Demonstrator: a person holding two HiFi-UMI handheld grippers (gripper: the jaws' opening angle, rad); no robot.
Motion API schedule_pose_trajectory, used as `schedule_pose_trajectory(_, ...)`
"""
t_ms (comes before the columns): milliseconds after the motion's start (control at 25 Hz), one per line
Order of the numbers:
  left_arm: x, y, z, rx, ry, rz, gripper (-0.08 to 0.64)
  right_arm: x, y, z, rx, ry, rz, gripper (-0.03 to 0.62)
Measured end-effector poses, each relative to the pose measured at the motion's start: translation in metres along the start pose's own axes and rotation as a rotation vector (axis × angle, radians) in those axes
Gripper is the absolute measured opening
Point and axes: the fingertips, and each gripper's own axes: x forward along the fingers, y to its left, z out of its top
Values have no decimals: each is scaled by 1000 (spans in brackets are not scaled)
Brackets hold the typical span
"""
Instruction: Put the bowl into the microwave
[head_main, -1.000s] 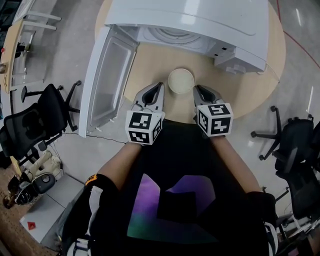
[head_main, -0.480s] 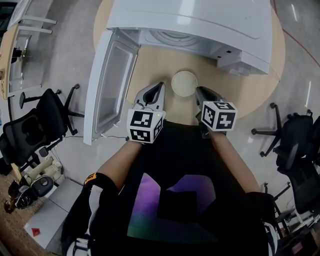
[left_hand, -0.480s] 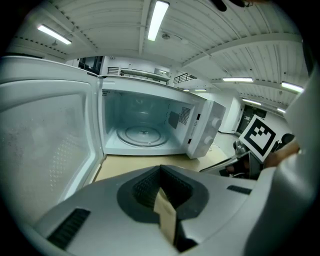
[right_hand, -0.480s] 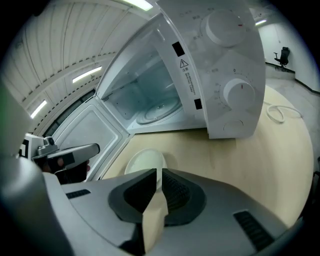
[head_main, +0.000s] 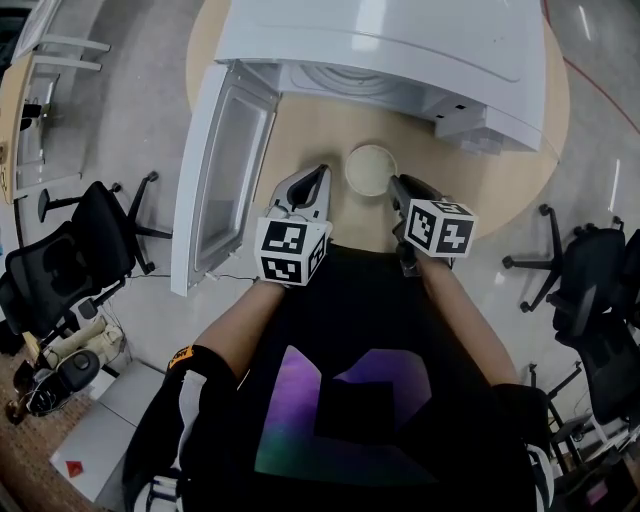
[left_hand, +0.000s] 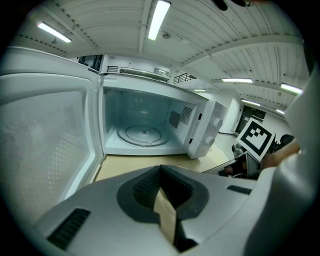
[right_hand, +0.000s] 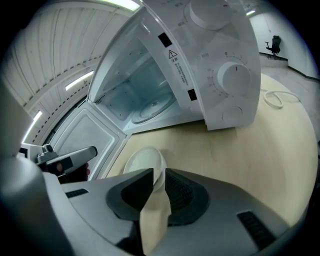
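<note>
the head view looks steeply down from above onto the table (head_main: 505, 185) and the microwave (head_main: 400, 40). the left gripper view sits low, facing level into the open microwave. the right gripper view, tilted, sits close over the bowl (right_hand: 142, 162). all three share the microwave's open cavity.

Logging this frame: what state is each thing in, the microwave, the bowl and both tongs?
Microwave door: swung open.
Microwave cavity: empty apart from its glass turntable.
Bowl: upright, empty, on the table outside the microwave.
Left tongs: shut, holding nothing.
Right tongs: shut on the bowl's rim.
</note>
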Motion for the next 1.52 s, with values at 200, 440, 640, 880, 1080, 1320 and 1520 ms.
schedule_pose_trajectory(200,0,2,-1,3,3,1,46,6,0,-6,75,20,34,59)
schedule_pose_trajectory(440,-1,4,-1,5,8,4,46,10,-4,-10,148,39,36,58)
schedule_pose_trajectory(640,-1,5,-1,6,10,2,46,12,-5,-9,197,36,45,58)
schedule_pose_trajectory(880,1,5,-1,12,11,-1,46,12,-9,-8,277,22,52,58)
schedule_pose_trajectory(1080,1,5,-3,14,15,-2,46,13,-11,-6,298,12,51,58)
schedule_pose_trajectory(1320,-1,5,-3,15,13,-3,46,14,-11,-5,371,2,77,57)
schedule_pose_trajectory(1520,-3,5,-2,15,8,2,46,12,-11,-5,398,0,84,51)
